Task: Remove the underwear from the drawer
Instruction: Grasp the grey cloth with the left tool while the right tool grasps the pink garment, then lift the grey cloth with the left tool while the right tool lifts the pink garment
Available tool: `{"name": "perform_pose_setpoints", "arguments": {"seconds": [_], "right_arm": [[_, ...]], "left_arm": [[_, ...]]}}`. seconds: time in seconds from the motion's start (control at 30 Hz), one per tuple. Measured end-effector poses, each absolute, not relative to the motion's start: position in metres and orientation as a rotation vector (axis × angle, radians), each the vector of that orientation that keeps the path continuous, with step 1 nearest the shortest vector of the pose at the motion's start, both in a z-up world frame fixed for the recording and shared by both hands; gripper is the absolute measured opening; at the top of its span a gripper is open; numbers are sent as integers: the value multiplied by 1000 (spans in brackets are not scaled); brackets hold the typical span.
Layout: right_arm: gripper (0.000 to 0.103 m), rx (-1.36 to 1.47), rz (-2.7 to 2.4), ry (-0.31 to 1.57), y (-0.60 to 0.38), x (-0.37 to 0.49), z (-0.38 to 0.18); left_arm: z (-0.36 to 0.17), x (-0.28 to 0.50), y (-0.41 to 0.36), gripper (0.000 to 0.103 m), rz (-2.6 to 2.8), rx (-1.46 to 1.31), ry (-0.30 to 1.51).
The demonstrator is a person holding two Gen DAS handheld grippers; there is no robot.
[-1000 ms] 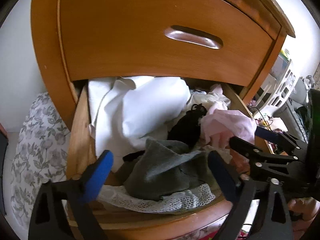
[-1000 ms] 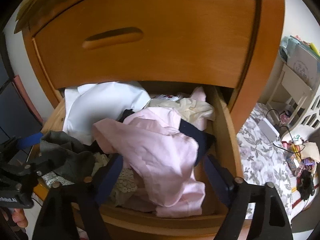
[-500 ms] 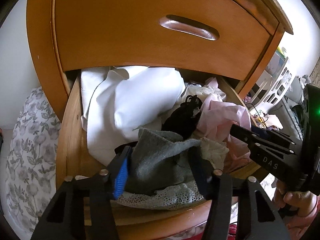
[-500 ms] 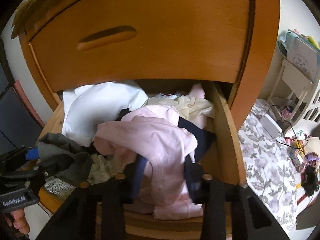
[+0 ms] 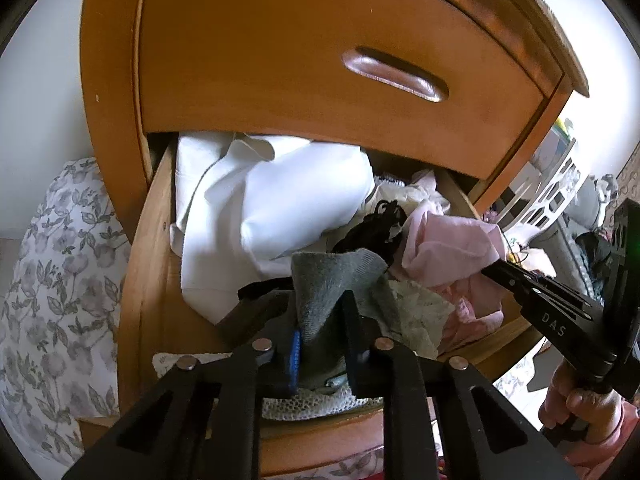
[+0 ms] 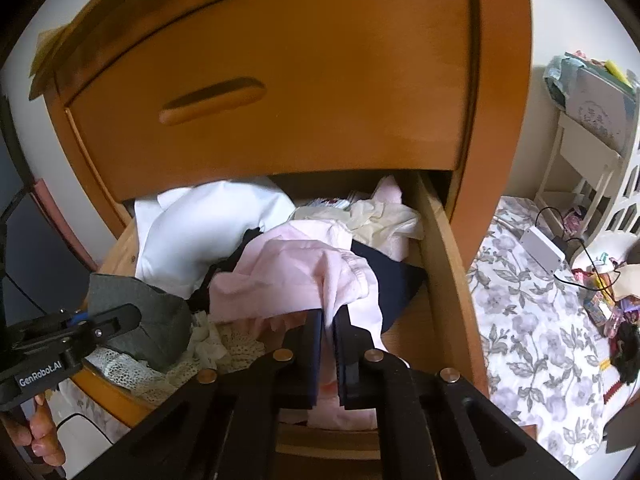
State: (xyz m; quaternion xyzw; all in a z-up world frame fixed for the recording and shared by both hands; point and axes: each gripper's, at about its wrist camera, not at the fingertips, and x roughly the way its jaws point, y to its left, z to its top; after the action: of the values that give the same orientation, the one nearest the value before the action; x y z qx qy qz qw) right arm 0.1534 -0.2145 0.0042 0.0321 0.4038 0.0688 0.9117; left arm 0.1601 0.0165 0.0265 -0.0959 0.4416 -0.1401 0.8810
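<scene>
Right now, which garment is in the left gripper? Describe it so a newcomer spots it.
Start at the open wooden drawer under the shut one. At its front left, below the big white cloth, the left gripper is closing on a grey knit piece: the only grey item, beside the pink garment.

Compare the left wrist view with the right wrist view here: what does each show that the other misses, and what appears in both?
Only the left wrist view shows the left gripper from behind, its jaws closing on the grey garment between them, and a black lacy piece. Only the right wrist view shows the right gripper shut on the pink garment, a dark navy item and a white side table. Both show the open drawer, the white garment and the closed drawer front above.
</scene>
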Motion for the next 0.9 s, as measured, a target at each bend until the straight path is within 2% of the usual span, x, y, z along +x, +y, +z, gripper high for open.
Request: {"name": "perform_pose_setpoints", "arguments": {"seconds": [0.47, 0.9], "right_arm": [[6, 94, 115, 706, -228, 130, 47], [6, 89, 91, 552, -234, 104, 111]], "left_arm": [[79, 135, 39, 13, -272, -238, 742], [147, 115, 59, 13, -213, -275, 571]]}}
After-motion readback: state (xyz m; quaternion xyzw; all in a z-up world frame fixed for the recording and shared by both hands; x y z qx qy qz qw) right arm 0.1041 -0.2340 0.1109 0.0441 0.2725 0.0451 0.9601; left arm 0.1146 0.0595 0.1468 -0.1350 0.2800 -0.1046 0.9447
